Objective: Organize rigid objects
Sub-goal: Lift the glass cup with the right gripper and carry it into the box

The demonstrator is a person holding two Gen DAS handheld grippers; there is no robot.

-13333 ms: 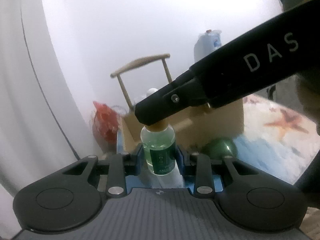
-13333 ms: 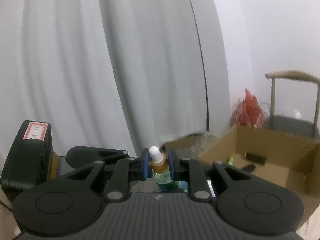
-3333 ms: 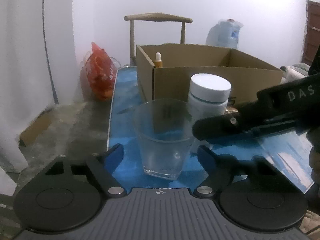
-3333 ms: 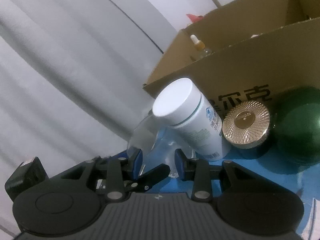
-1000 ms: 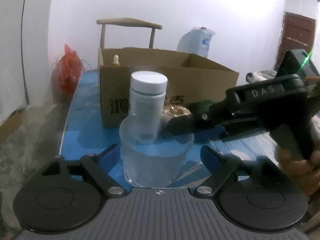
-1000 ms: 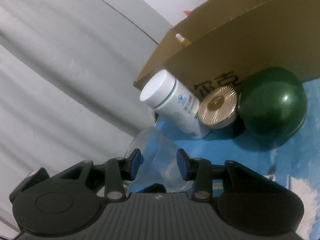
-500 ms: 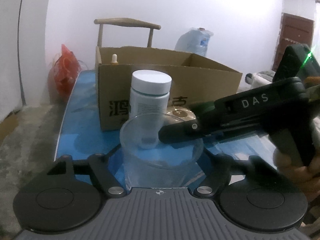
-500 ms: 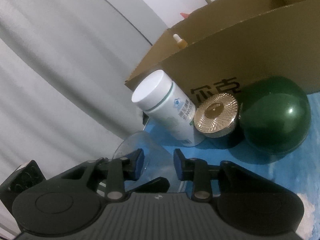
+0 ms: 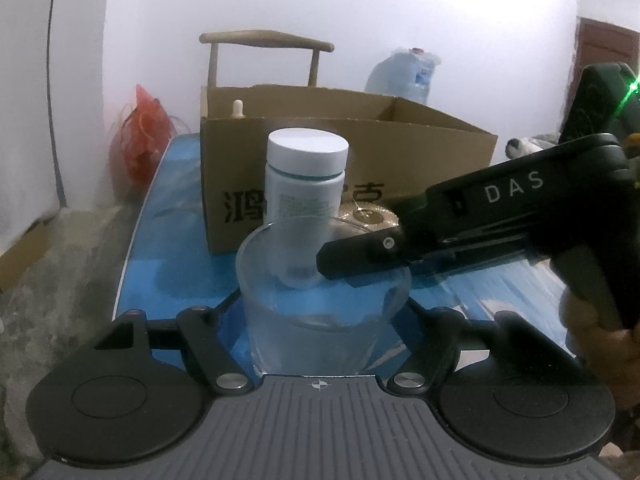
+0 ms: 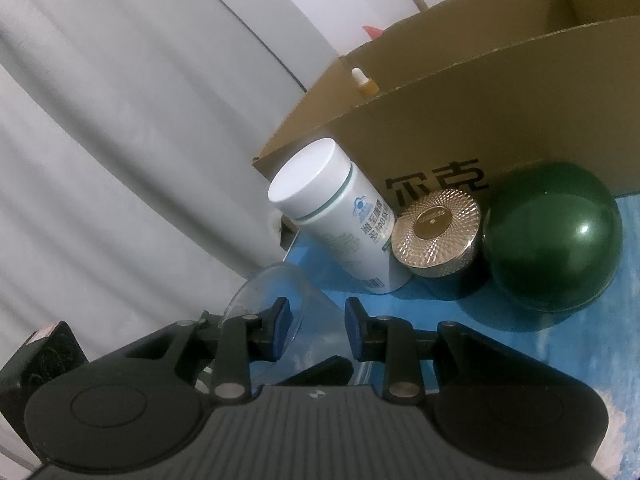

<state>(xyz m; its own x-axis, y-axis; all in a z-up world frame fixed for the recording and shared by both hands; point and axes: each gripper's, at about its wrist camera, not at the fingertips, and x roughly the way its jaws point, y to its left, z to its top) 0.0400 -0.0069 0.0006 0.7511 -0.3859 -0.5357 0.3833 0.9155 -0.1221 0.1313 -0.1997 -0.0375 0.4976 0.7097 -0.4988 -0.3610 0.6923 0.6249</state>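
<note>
A clear glass tumbler (image 9: pixel 324 304) stands on the blue table between the wide-open fingers of my left gripper (image 9: pixel 323 312). My right gripper (image 10: pixel 316 320) reaches in from the right, its fingers (image 9: pixel 360 258) at the glass's rim (image 10: pixel 260 300), one blue pad on each side of the wall with a gap. Behind the glass stand a white pill bottle (image 9: pixel 306 178) (image 10: pixel 340 224), a gold-lidded jar (image 10: pixel 438 234) and a dark green ball (image 10: pixel 552 236). An open cardboard box (image 9: pixel 360 160) (image 10: pixel 500 104) behind them holds a dropper bottle (image 10: pixel 364 82).
A wooden chair (image 9: pixel 264 46) and a large water jug (image 9: pixel 404 74) stand behind the box. A red bag (image 9: pixel 138 136) sits on the floor at left. The table's left edge (image 9: pixel 132 256) drops to a concrete floor. White curtains fill the left of the right wrist view.
My left gripper has come closer, so the glass sits deeper between its fingers. My right gripper has stayed at the glass's rim, its pads still apart.
</note>
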